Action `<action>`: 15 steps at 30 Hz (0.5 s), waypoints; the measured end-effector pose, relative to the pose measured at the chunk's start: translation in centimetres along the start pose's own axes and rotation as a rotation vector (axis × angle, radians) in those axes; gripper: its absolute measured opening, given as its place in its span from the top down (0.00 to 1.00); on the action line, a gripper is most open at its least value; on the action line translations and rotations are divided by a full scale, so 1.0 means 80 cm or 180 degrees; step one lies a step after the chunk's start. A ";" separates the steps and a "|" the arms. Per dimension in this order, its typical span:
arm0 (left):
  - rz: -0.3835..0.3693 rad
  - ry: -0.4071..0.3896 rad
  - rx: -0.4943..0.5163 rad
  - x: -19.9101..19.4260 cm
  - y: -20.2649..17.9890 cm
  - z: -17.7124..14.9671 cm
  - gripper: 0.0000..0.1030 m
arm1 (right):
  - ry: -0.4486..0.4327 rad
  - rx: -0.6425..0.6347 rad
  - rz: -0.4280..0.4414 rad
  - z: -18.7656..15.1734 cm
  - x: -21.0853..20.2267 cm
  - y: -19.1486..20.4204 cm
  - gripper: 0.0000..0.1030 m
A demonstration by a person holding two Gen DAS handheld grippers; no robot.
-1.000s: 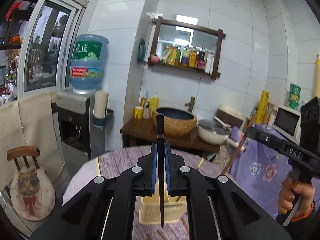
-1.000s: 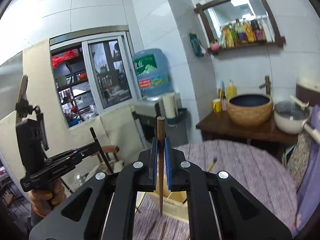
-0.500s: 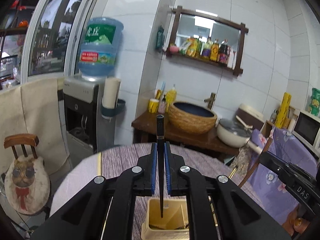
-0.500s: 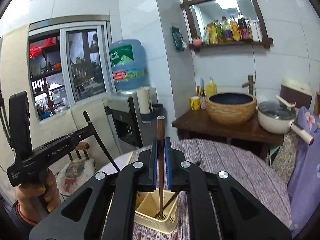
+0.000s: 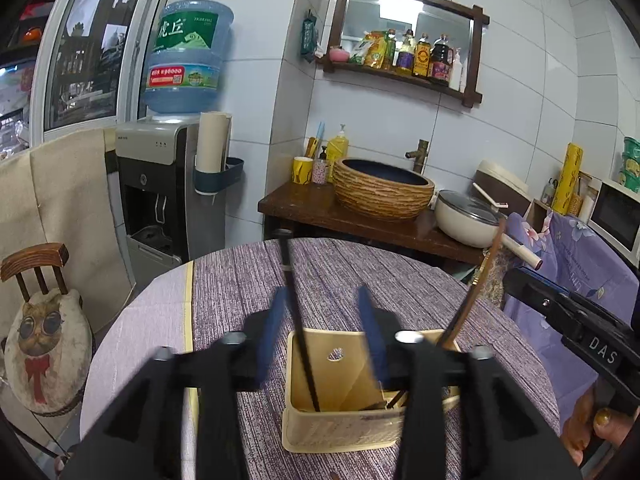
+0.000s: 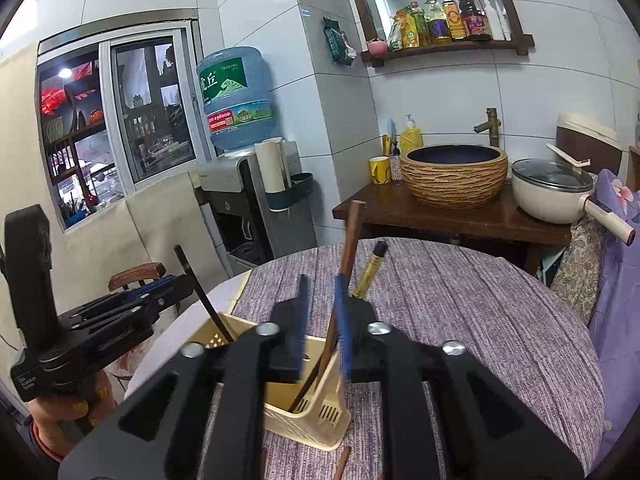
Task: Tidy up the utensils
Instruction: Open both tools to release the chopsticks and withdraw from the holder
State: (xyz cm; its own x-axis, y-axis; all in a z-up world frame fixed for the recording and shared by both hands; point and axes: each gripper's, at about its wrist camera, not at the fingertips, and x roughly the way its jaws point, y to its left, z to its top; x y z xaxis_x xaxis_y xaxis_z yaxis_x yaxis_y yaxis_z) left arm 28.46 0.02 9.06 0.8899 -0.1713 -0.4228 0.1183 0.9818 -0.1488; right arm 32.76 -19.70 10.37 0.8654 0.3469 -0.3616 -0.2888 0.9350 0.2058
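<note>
1. Your left gripper (image 5: 320, 330) sits just above the cream utensil holder (image 5: 344, 426) on the round table (image 5: 420, 280), which wears a purple cloth. Its jaws have just been opening and now stand apart.
2. The black chopstick (image 5: 298, 320) stands between those jaws, tip down inside the holder, leaning toward the left finger. Neither pad presses on it, so count it as released.
3. Your right gripper (image 6: 322, 326) hovers over the same holder (image 6: 308, 420) from the other side. Its jaws have also just been opening and now show a clear gap.
4. The brown chopstick (image 6: 340, 292) stands in that gap, lower end in the holder, shaft running close along the right finger. You cannot tell whether it touches that finger; it is not pinched.
5. In the right wrist view, a gold-and-black chopstick (image 6: 370, 270) leans out of the holder behind the gripper.
6. In the same view, another brown stick (image 6: 343, 462) lies on the cloth in front of the holder.
7. Beyond the table: water dispenser (image 5: 168, 184), woven basin (image 5: 382, 192) on a dark wooden stand, and a lidded white pot (image 5: 466, 218).
</note>
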 end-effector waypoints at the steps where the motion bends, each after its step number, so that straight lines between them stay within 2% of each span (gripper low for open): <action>1: 0.0015 -0.0046 0.0001 -0.005 0.000 -0.003 0.40 | -0.0062 -0.0003 -0.0038 -0.003 -0.008 0.000 0.48; 4: 0.0092 -0.0105 0.0036 -0.026 0.001 -0.014 0.36 | -0.0065 -0.0086 -0.0165 -0.011 -0.025 0.003 0.48; 7: 0.0204 0.0013 -0.0047 -0.035 0.013 -0.030 0.32 | 0.0024 -0.0032 -0.0176 -0.030 -0.036 -0.001 0.48; 15: 0.0344 0.0694 -0.0260 -0.030 0.047 -0.117 0.36 | 0.0510 -0.0099 -0.0360 -0.119 -0.038 -0.004 0.48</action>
State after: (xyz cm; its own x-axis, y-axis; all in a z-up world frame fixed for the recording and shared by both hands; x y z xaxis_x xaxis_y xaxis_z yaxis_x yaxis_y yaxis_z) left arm 22.64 3.39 1.14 0.7783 -0.0882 -0.6217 -0.0162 0.9869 -0.1603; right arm 26.32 -20.35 2.77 0.8174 0.2444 -0.5216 -0.2080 0.9697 0.1284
